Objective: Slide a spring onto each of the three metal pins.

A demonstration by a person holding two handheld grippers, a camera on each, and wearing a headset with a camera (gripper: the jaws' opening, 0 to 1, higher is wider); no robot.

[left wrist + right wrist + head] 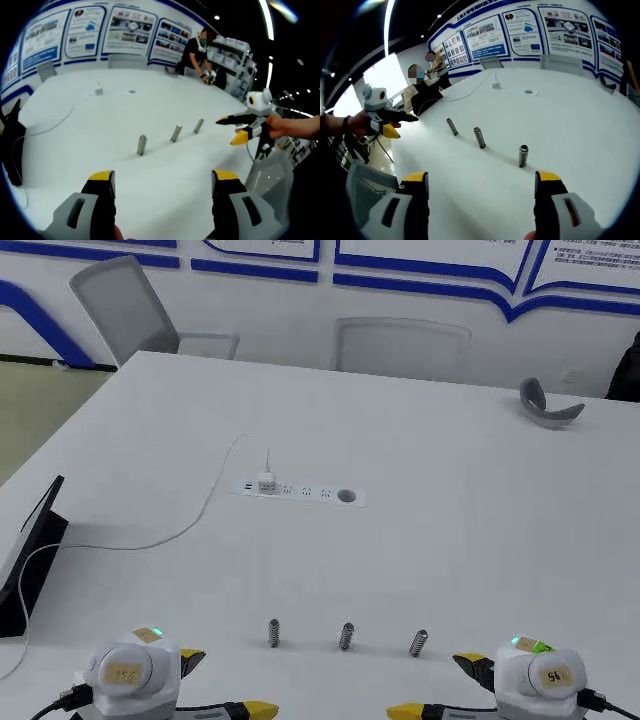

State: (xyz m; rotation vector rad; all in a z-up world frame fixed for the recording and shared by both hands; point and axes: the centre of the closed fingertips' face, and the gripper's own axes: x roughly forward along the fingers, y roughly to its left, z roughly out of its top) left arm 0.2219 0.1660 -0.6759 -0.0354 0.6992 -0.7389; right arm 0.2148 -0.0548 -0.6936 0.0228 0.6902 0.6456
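On the table (450, 540), three spring-clad pins (346, 636), between left gripper (225, 682) and right gripper (432, 685)

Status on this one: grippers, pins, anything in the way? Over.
Left gripper open, empty. Right gripper open, empty. Springs on all three pins, upright in a row. Nothing between grippers and pins.
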